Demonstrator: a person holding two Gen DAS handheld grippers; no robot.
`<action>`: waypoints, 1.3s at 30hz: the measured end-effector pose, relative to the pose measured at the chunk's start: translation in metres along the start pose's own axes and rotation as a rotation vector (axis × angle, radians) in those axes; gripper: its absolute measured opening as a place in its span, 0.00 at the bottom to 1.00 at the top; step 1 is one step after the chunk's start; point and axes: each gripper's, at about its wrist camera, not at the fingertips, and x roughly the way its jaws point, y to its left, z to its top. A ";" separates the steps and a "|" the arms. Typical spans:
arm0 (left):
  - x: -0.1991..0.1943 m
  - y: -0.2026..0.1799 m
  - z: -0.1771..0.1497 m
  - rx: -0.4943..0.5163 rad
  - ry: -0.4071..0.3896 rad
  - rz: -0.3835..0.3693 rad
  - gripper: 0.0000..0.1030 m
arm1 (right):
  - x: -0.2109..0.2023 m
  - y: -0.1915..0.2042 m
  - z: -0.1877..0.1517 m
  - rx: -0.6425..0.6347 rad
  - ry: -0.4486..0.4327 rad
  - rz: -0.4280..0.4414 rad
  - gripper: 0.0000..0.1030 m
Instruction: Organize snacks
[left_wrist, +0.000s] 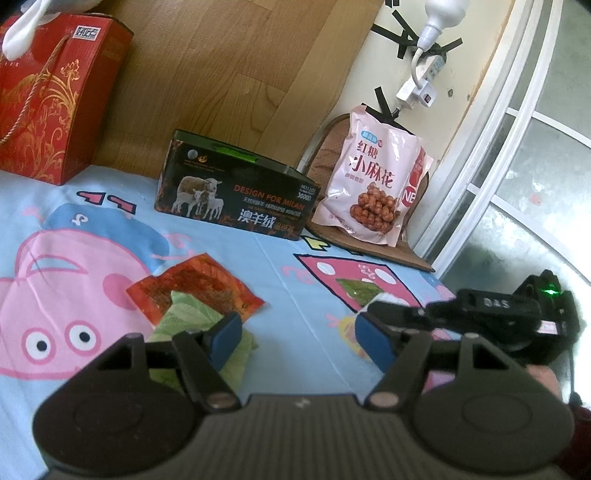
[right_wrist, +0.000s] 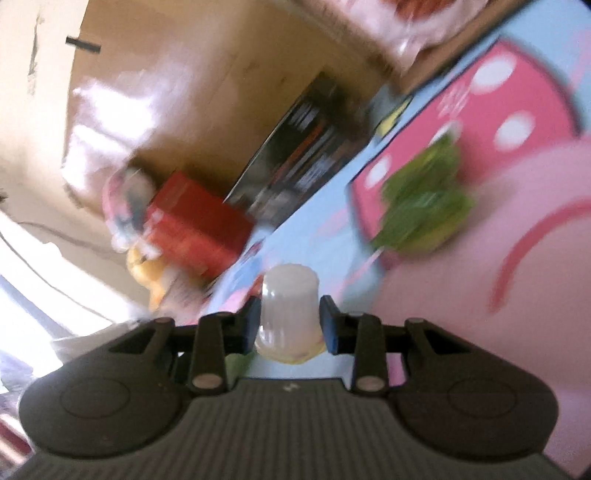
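I'm holding a translucent jelly cup (right_wrist: 290, 314) in my right hand-held gripper (right_wrist: 290, 321), long axis pointing forward; the left hand-held gripper (left_wrist: 299, 332) is hanging open, empty.

Far left I see a red gift bag (left_wrist: 55, 96) against the wooden headboard (left_wrist: 229, 74); a dark sheep-printed box (left_wrist: 236, 188) stands mid-bed on the cartoon sheet (left_wrist: 288, 258), a power strip (left_wrist: 428, 77) far right.

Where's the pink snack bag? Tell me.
In the left wrist view the pink snack bag stands at the far right, on a wooden board against the wall, just right of the dark box.
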 end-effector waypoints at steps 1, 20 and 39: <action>0.000 0.000 0.000 -0.002 0.000 -0.002 0.68 | 0.004 0.003 -0.002 -0.002 0.024 0.010 0.37; 0.000 0.001 0.000 -0.003 -0.001 -0.003 0.68 | -0.040 0.019 -0.005 -0.310 -0.277 -0.374 0.47; 0.001 0.000 0.002 0.013 0.001 0.018 0.69 | -0.039 0.023 -0.018 -0.441 -0.289 -0.354 0.51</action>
